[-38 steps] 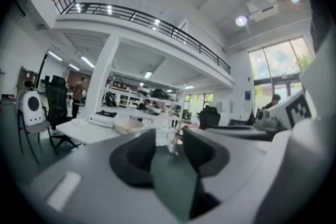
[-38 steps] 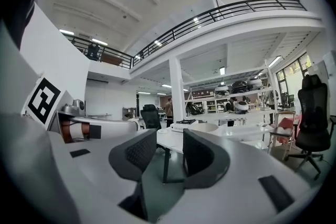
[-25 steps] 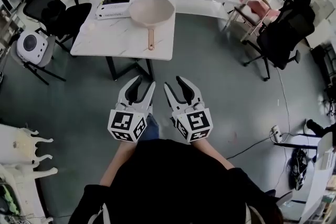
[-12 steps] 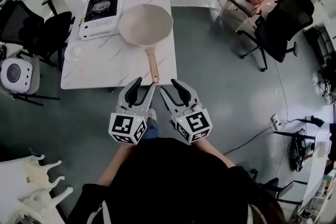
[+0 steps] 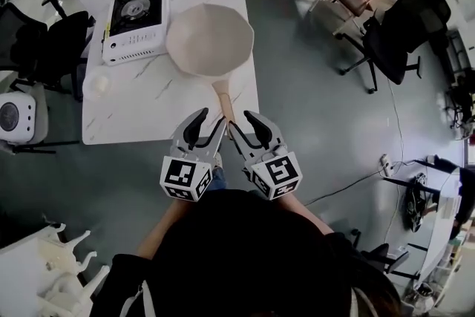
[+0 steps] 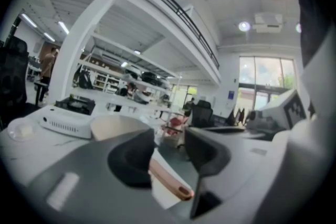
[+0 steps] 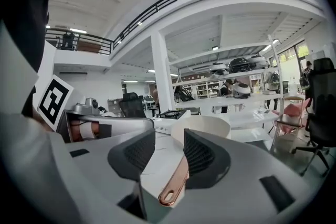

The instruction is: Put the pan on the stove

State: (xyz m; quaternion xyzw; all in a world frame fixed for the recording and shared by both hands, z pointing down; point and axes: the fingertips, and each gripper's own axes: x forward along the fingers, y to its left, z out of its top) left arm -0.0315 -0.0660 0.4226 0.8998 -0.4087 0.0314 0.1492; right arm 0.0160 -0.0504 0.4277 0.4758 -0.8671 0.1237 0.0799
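A beige pan [image 5: 210, 39] with a copper-pink handle [image 5: 225, 100] lies on the white marble table [image 5: 148, 108], its handle pointing toward me. The white portable stove [image 5: 133, 22] stands just left of the pan at the table's far left. My left gripper [image 5: 206, 122] and right gripper [image 5: 246, 124] hang side by side at the table's near edge, one on each side of the handle's end. Both are open with nothing gripped. The left gripper view shows the pan [image 6: 118, 126] and stove [image 6: 68, 118] ahead. In the right gripper view the handle [image 7: 176, 183] lies low in front of the open jaws.
A small clear round thing [image 5: 96, 85] sits on the table's left side. A black office chair [image 5: 44, 48] and a white round device [image 5: 15, 119] stand left of the table. More chairs [image 5: 401, 26] stand at the right, white plastic chairs [image 5: 52, 271] at the lower left.
The table, pan and stove have come much closer. Both grippers, still side by side and open, have gone from open floor to the table's near edge by the handle's end.
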